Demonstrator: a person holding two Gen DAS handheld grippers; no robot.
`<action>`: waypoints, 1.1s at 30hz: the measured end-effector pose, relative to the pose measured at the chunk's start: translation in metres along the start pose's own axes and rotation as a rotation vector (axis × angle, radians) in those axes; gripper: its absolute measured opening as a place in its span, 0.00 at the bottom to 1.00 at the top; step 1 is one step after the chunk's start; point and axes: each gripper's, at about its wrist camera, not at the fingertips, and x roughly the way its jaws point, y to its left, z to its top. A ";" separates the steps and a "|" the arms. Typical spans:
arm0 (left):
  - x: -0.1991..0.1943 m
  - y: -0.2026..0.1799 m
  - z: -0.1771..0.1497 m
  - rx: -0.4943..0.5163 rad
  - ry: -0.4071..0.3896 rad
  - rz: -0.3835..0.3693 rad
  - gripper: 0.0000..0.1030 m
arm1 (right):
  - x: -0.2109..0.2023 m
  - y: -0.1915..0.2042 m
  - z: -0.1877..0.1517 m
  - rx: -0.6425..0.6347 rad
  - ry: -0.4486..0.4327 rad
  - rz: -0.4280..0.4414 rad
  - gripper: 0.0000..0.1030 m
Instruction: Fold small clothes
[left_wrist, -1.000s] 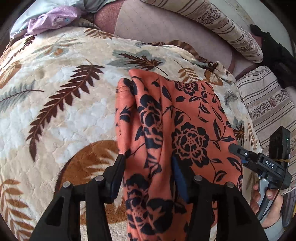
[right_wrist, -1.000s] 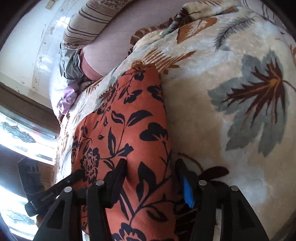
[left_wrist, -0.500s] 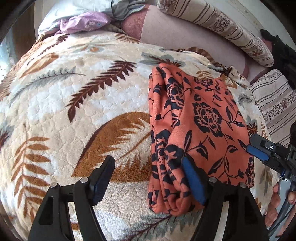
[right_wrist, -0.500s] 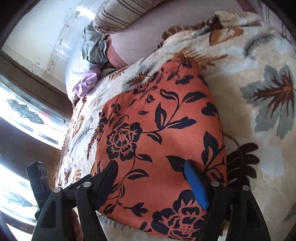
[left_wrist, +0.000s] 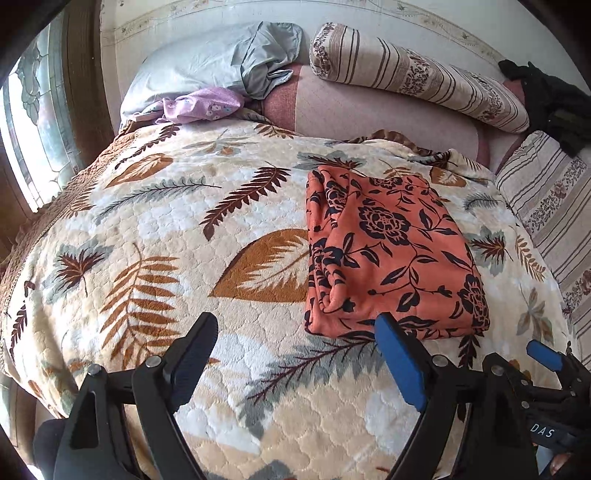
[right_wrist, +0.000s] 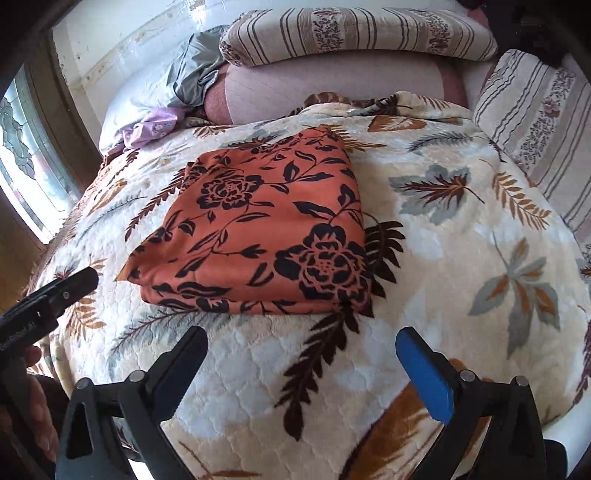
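Observation:
An orange garment with black flowers (left_wrist: 388, 251) lies folded into a flat rectangle on the leaf-patterned blanket (left_wrist: 184, 229). It also shows in the right wrist view (right_wrist: 258, 229). My left gripper (left_wrist: 295, 332) is open and empty, just short of the garment's near left corner. My right gripper (right_wrist: 301, 347) is open and empty, a little back from the garment's near edge. The right gripper's tip shows in the left wrist view (left_wrist: 546, 356); the left gripper's tip shows in the right wrist view (right_wrist: 70, 284).
Striped pillows (left_wrist: 417, 74) lie along the far side and at the right (right_wrist: 535, 122). A grey pillow (left_wrist: 221, 59) and a lilac garment (left_wrist: 199, 105) sit at the far left. A window (right_wrist: 22, 155) is on the left. A black item (left_wrist: 554, 103) lies far right.
Both grippers have let go of the orange garment, opened wide and pulled back toward the near edge. The garment now lies folded and free on the blanket.

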 end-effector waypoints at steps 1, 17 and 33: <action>-0.004 -0.001 -0.001 -0.003 -0.002 0.003 0.86 | -0.004 -0.001 -0.003 -0.003 -0.005 -0.016 1.00; -0.033 -0.013 -0.008 0.021 -0.038 0.005 0.87 | -0.035 0.001 -0.007 -0.031 -0.052 -0.067 1.00; -0.041 -0.023 0.002 0.043 -0.059 0.014 0.98 | -0.034 0.004 0.005 -0.054 -0.057 -0.082 1.00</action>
